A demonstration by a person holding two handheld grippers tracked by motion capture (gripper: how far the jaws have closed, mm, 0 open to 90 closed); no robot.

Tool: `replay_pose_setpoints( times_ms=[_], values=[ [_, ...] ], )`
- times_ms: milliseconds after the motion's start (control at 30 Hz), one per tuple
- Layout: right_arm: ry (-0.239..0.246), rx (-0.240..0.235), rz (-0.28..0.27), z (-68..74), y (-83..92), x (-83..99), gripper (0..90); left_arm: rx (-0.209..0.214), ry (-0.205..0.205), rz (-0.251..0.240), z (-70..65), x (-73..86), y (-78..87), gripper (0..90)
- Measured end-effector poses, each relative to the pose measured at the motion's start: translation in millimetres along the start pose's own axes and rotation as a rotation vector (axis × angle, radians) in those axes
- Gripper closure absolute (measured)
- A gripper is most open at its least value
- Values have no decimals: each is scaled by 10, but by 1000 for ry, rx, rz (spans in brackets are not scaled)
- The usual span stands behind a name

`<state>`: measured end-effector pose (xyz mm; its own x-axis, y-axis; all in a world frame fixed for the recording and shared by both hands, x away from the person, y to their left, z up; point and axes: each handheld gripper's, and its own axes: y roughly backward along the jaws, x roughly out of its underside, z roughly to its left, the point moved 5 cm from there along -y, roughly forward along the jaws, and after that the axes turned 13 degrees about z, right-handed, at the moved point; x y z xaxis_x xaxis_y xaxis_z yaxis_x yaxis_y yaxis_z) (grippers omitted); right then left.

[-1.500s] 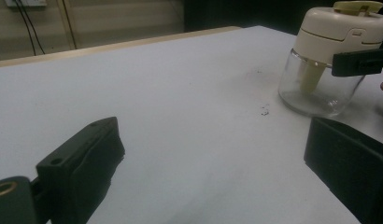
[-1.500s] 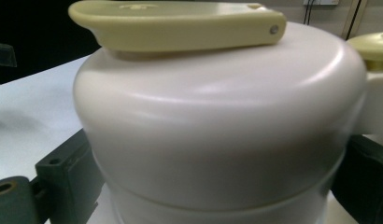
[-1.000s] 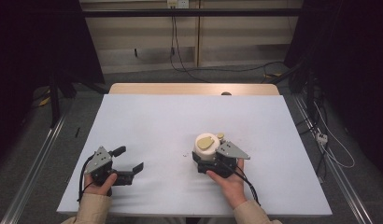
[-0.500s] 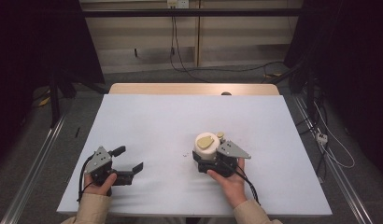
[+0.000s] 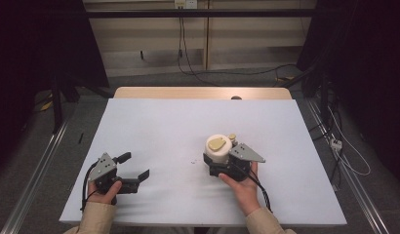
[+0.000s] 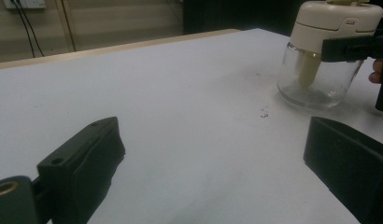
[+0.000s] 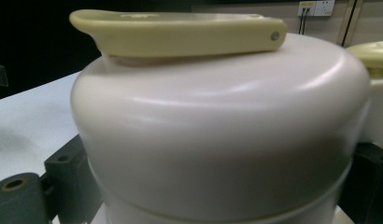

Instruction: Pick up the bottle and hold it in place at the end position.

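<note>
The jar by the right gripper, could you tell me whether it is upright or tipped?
Upright. The jar stands on its glass base on the table, cream lid on top, right gripper clamped around it.

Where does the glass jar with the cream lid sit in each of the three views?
High view: jar right of centre, in the right gripper.
Left gripper view: jar top right, standing on the table.
Right gripper view: cream lid up close, between the jaws.
Shared landmark: yellow-green flap on the lid.

A white desk [image 5: 159,126] with a wooden far edge [image 5: 203,92] stands on grey floor [image 5: 37,161]; beyond it a pale panelled wall [image 5: 149,34] — cables [image 5: 188,58] hang down — with dark curtains [image 5: 37,44] on both sides.
</note>
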<state>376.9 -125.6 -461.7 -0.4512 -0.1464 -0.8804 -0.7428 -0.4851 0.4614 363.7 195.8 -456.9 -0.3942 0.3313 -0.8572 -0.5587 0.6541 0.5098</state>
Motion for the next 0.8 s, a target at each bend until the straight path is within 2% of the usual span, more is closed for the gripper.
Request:
replay_pose_setpoints(
  times_ms=[100, 500, 800],
  values=[
    [0, -1, -15, -14, -16, -52, 66, 2, 4, -1, -2, 1, -2, 41],
    [2, -5, -20, -17, -89, -129, 66, 1, -3, 0, 5, 0, 6, 41],
    [0, -21, -21, 21, -222, -201, 66, -2, 7, -7, 6, -1, 12, 41]
  ],
)
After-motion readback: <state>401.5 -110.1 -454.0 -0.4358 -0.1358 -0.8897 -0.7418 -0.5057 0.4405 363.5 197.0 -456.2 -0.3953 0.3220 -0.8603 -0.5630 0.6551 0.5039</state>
